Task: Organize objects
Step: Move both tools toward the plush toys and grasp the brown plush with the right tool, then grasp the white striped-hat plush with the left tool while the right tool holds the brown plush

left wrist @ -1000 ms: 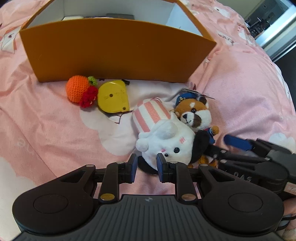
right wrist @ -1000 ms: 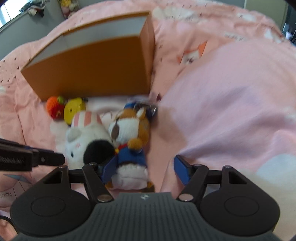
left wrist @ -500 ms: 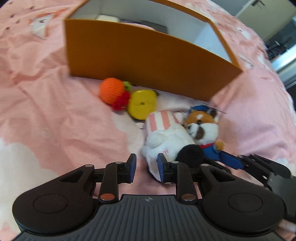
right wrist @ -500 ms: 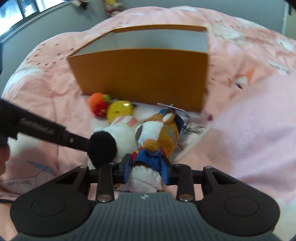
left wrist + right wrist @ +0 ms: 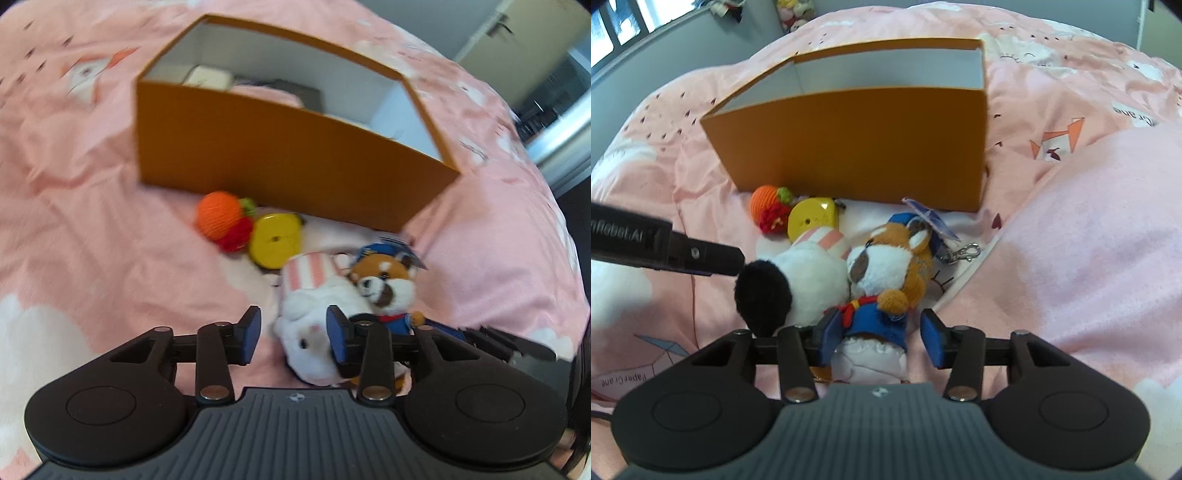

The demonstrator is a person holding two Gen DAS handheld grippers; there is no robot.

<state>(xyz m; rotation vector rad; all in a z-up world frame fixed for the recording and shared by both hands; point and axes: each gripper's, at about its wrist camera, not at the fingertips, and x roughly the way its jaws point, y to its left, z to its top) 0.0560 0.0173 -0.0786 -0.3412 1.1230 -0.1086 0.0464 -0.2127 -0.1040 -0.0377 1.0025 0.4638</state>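
Straddling the fox toy [image 5: 886, 273], the right gripper [image 5: 879, 341] stands spread, one pad touching its blue jacket, so closing could snag the white plush [image 5: 809, 280] pressed alongside or trail the keychain clip [image 5: 964, 253]. The left gripper [image 5: 291, 338] is spread too, around the plush's face. Both toys lie on pink bedding [image 5: 1089, 240] near the orange box [image 5: 857, 144]; the fox is soft and brown.

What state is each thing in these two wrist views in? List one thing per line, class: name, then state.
Orange box: open-topped, upright on the bedding, items inside.
White plush: lying down, between the open left tongs.
Raccoon plush: lying down, its blue body between the open right tongs.
Crocheted orange: resting by the box.
Yellow tape measure: lying flat.
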